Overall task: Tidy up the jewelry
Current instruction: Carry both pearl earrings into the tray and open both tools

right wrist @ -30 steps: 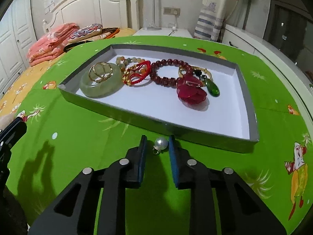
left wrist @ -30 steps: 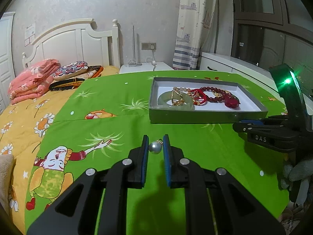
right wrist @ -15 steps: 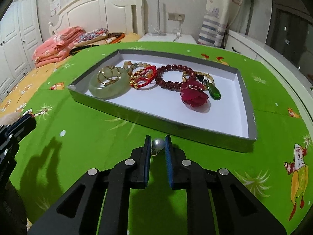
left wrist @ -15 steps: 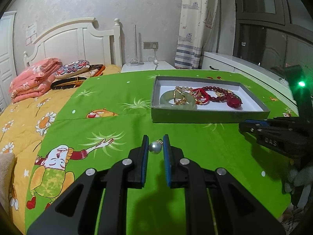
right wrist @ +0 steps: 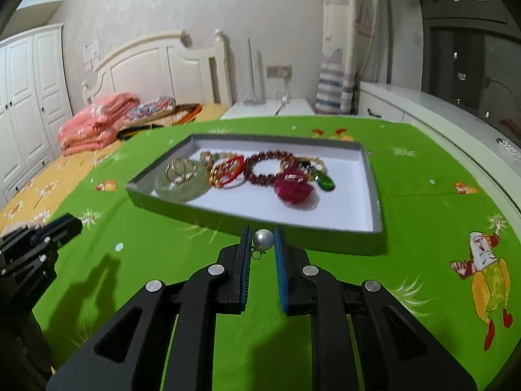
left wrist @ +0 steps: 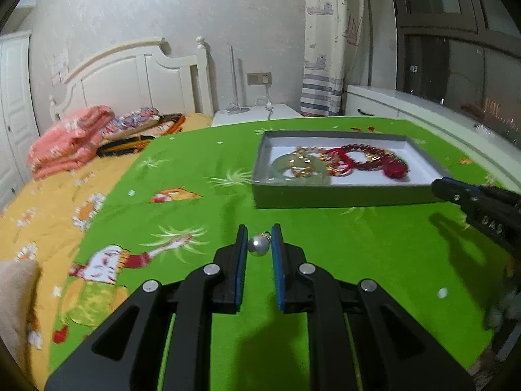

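Observation:
My left gripper (left wrist: 258, 244) is shut on a silver-grey pearl earring (left wrist: 258, 246), held above the green cloth, short of the tray. My right gripper (right wrist: 263, 239) is shut on a second pearl earring (right wrist: 263, 239), whose small hook hangs below, just in front of the tray's near wall. The grey tray (right wrist: 228, 218) with a white floor holds a pale jade bangle (right wrist: 180, 184), a red cord bracelet (right wrist: 228, 171), a dark red bead bracelet (right wrist: 267, 169), a red flower piece (right wrist: 293, 189) and a green pendant (right wrist: 325, 184). The left wrist view shows the tray (left wrist: 342, 197) ahead on the right.
A green cartoon-print cloth (right wrist: 423, 228) covers the bed. Folded pink bedding (left wrist: 68, 143) and cushions lie by the white headboard (left wrist: 130, 78). A white nightstand (left wrist: 257, 114) and a curtain stand behind. The right tool's black body (left wrist: 482, 208) shows at the right edge.
My right gripper closed on the pearl earring that lay on the cloth and lifted it up to the tray's near wall. The left gripper kept its pearl and barely moved.

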Available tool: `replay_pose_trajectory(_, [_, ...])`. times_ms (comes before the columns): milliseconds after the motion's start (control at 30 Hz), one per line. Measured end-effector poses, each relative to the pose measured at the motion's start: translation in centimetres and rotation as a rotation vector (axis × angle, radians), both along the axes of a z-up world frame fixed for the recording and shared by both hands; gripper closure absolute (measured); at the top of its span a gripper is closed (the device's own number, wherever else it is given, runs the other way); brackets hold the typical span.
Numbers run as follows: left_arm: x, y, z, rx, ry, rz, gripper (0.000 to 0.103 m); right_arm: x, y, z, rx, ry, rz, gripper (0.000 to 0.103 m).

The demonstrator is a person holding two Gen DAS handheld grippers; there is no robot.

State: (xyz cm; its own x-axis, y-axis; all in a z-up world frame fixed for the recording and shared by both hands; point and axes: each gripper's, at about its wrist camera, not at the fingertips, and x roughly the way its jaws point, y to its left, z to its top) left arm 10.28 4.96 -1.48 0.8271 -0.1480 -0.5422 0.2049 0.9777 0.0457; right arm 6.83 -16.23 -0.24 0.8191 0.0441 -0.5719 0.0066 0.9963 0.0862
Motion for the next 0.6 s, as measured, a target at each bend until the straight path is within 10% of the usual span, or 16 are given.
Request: replay_pose_trajectory(600, [3.5,-7.4,2.1,0.026,-0.006,-0.049,0.088,2.0,-1.3,1.7,-0.016,-0.040,-0.022,0.088])
